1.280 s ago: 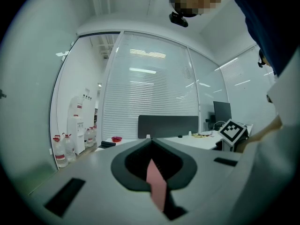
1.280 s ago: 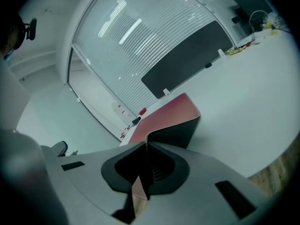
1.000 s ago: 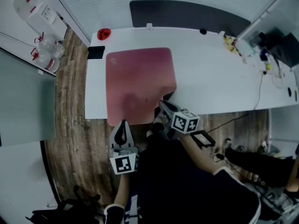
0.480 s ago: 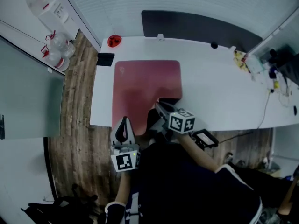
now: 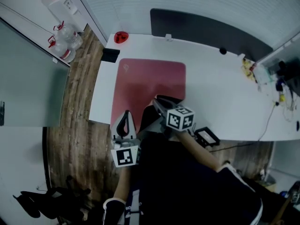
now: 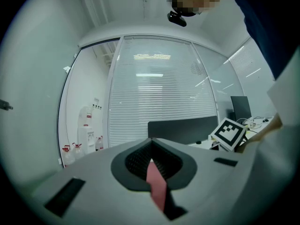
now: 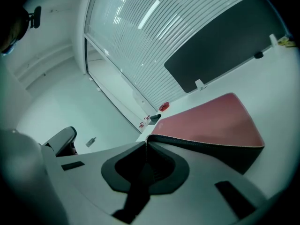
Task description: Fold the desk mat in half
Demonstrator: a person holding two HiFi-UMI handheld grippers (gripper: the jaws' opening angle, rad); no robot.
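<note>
The left tool [image 5: 125, 114] and the right tool [image 5: 156, 101] stay clamped on the desk mat's [image 5: 150, 78] near edge. They have raised that edge higher above the counter [image 5: 215, 95] than before.

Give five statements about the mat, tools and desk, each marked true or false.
1. The desk mat is pink on top and dark underneath. True.
2. The right tool is open and empty. False: it is shut on the mat's near edge, which is lifted off the desk.
3. The left tool is shut on the mat. True.
4. The mat already lies folded in half. False: most of it lies flat; only the near edge is raised.
5. A red object sits at the desk's far left corner. True.
</note>
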